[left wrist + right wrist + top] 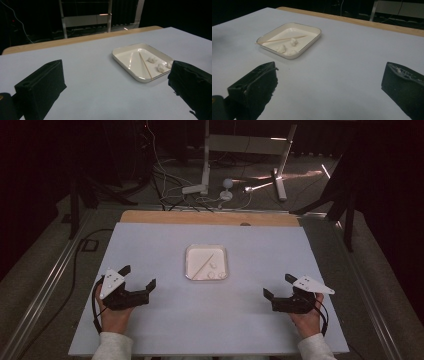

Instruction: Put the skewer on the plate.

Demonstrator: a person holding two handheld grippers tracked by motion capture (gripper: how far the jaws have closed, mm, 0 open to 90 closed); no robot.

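Note:
A shallow white square tray [188, 265] [125, 60] [312, 37] sits in the middle of the pale table. In it lie a thin wooden stick [204, 266] [145, 65] [280, 39] and three small white lumps [215, 272] [160, 67] [284, 48]. My left gripper [138, 277] [112, 87] rests on the table left of the tray, open, nothing between its jaws. My right gripper [279, 286] [329, 85] rests to the tray's right, also open and empty. A hand holds each gripper from the near edge.
The pale table top [150, 245] ends at a wooden strip [210, 218] along its far edge. Beyond it stand a white metal stand [245, 150] and loose cables [170, 190] on the floor. Bare table surrounds the tray on all sides.

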